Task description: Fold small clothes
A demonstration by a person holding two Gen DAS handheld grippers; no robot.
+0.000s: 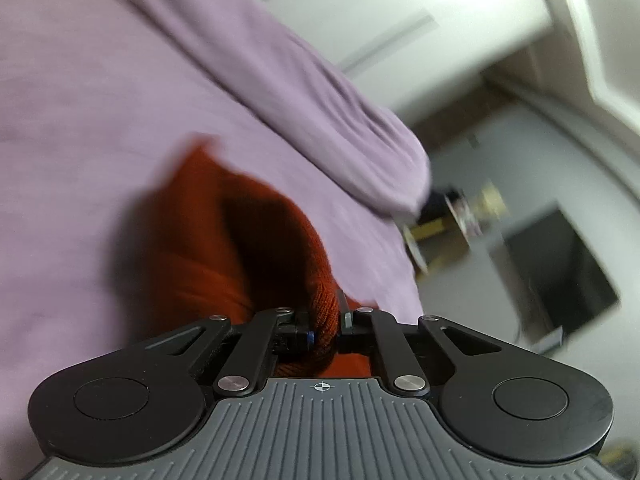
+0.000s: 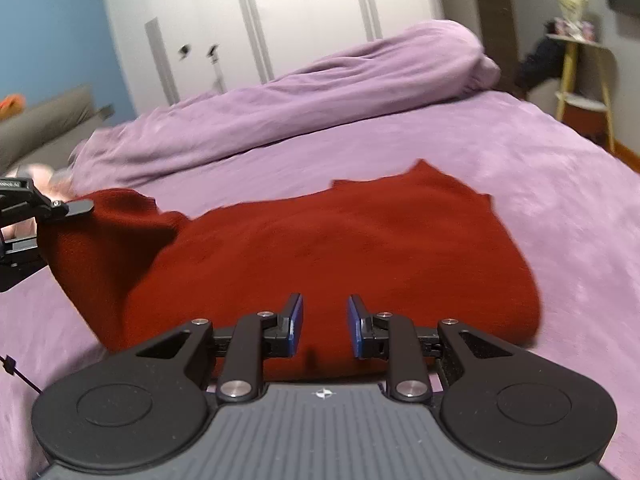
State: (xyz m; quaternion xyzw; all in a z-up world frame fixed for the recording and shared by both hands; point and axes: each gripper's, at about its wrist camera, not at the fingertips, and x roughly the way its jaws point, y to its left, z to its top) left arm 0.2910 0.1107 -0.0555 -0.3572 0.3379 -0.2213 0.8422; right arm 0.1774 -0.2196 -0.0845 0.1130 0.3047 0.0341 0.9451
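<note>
Purple bedding covers the bed, with a rolled duvet along its far side and white wardrobe doors behind. On the bed lies a red knit garment, spread mostly flat, its near edge folded into a thick rounded hem just in front of the right gripper.

That gripper's blue-padded fingers stand a little apart, with nothing pinched between them; the garment's near fold lies just beyond and below the tips, and whether the tips touch it cannot be told.

At the left edge of the right wrist view, the left gripper holds the garment's left corner raised off the bed, so the cloth rises in a slanted flap toward it.

From the left wrist camera, the left gripper has its fingers drawn close together on a bunch of the red knit. The cloth fills the narrow gap and hangs away forward over the purple cover. This view is blurred, and a yellow-legged side table stands beyond the bed.
</note>
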